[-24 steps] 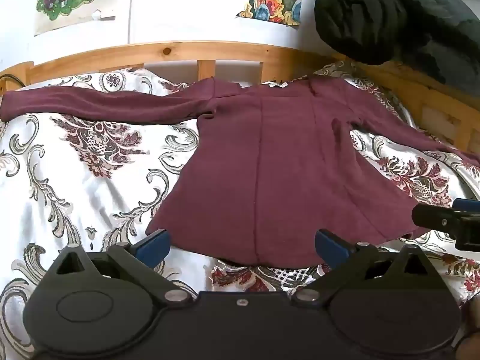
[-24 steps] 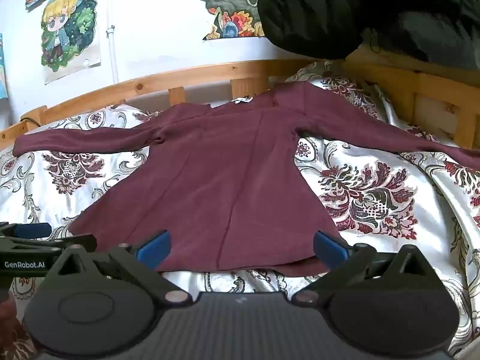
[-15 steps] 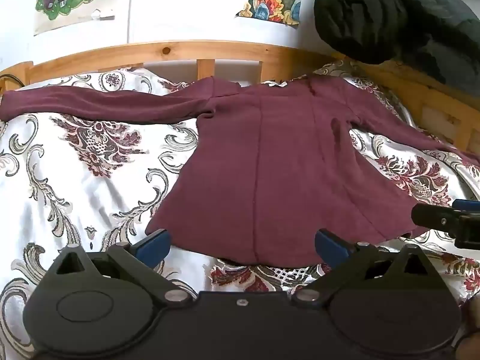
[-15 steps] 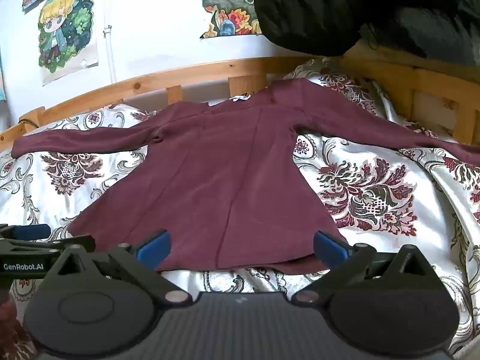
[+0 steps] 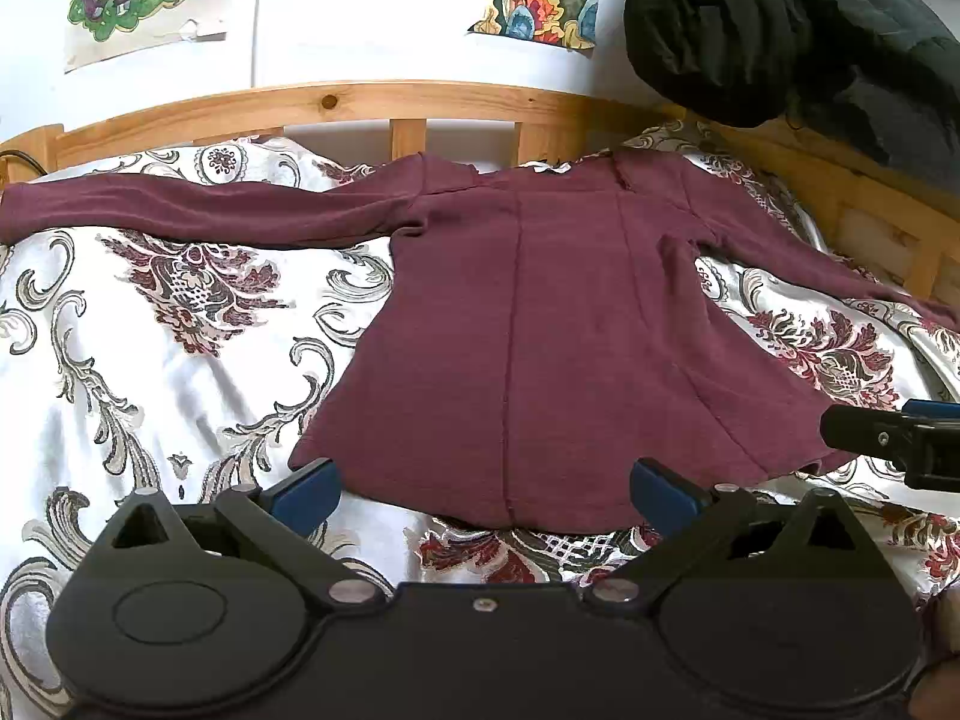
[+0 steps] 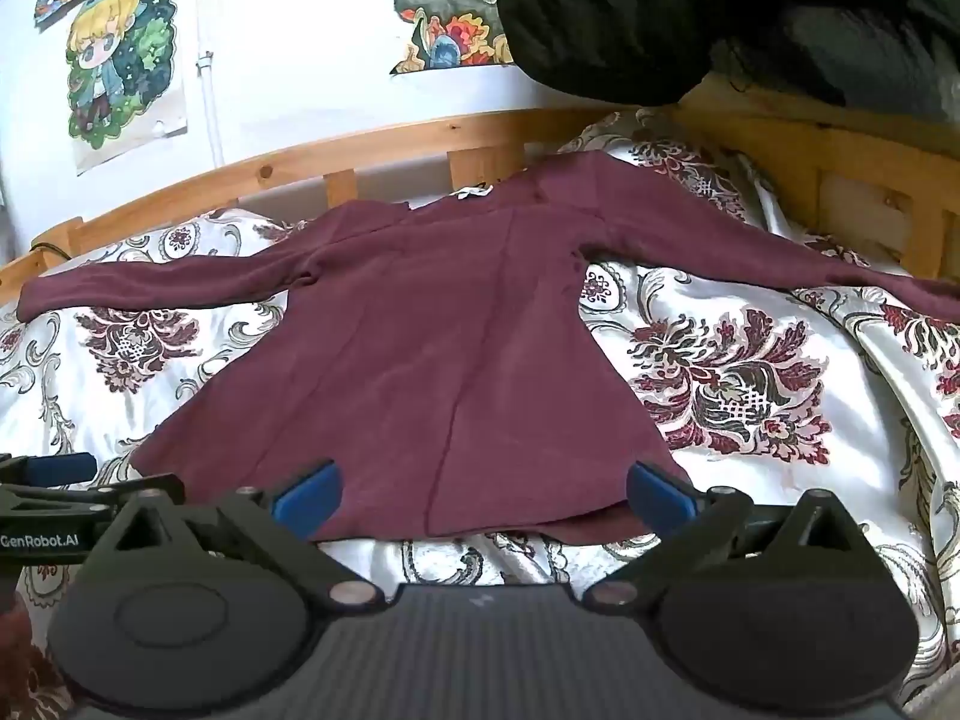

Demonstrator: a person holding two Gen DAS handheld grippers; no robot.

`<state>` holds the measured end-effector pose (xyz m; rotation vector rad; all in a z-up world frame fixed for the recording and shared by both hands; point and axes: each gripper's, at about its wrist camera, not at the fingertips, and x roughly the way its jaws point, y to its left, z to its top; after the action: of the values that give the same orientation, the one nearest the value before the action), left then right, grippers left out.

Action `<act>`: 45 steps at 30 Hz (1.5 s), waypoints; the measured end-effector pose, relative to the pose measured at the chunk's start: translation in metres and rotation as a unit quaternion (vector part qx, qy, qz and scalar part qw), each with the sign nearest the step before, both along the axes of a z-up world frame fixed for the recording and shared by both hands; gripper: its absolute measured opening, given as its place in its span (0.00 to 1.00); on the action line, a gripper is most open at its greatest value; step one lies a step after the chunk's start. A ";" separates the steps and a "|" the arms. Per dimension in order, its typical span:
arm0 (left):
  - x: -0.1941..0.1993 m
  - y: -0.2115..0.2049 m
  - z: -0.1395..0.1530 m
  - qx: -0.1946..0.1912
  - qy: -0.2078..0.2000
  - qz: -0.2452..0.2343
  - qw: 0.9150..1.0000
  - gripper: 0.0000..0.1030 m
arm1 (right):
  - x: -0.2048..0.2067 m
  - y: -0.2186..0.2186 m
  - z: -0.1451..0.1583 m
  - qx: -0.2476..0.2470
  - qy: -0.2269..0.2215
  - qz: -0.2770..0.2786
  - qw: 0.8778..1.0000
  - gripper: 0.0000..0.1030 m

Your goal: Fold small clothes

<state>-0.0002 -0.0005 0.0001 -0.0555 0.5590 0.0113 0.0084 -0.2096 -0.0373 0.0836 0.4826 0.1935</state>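
A: Looking along your left gripper, you have both blue fingertips spread wide with nothing between them. The maroon long-sleeved top lies flat on the patterned bedspread just ahead of the jaws, its hem curving across the gap between the tips.

B: And my other hand?

A: Your right gripper is spread the same way and holds nothing. Its fingertips sit right at the hem, one near each lower corner of the top; whether they touch the cloth I cannot tell.

B: How is the garment lying?

A: Neckline away from the jaws, toward the wooden bed rail. Sleeves stretch out to either side, well beyond both tips. The bedspread shows on both sides of the body.

B: Anything else ahead?

A: A dark bundled jacket sits on the rail, far ahead and right of the jaws. Cartoon posters hang on the wall behind. Your right gripper's tip shows off to the right of the left jaws, beside the hem corner.
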 end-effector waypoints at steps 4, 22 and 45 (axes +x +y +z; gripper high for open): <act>0.000 0.000 0.000 0.001 0.000 0.000 1.000 0.99 | 0.000 0.000 0.000 0.001 0.002 -0.002 1.000 1.00; -0.002 -0.002 0.001 0.006 -0.001 -0.001 1.000 0.99 | 0.000 -0.001 0.000 0.006 0.006 -0.009 1.000 1.00; -0.001 -0.002 0.001 0.006 0.000 -0.002 1.000 0.99 | 0.002 -0.002 -0.003 0.010 0.014 -0.008 1.000 1.00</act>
<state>-0.0013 -0.0021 0.0006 -0.0428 0.5583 0.0103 0.0100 -0.2115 -0.0399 0.1091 0.5083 0.1808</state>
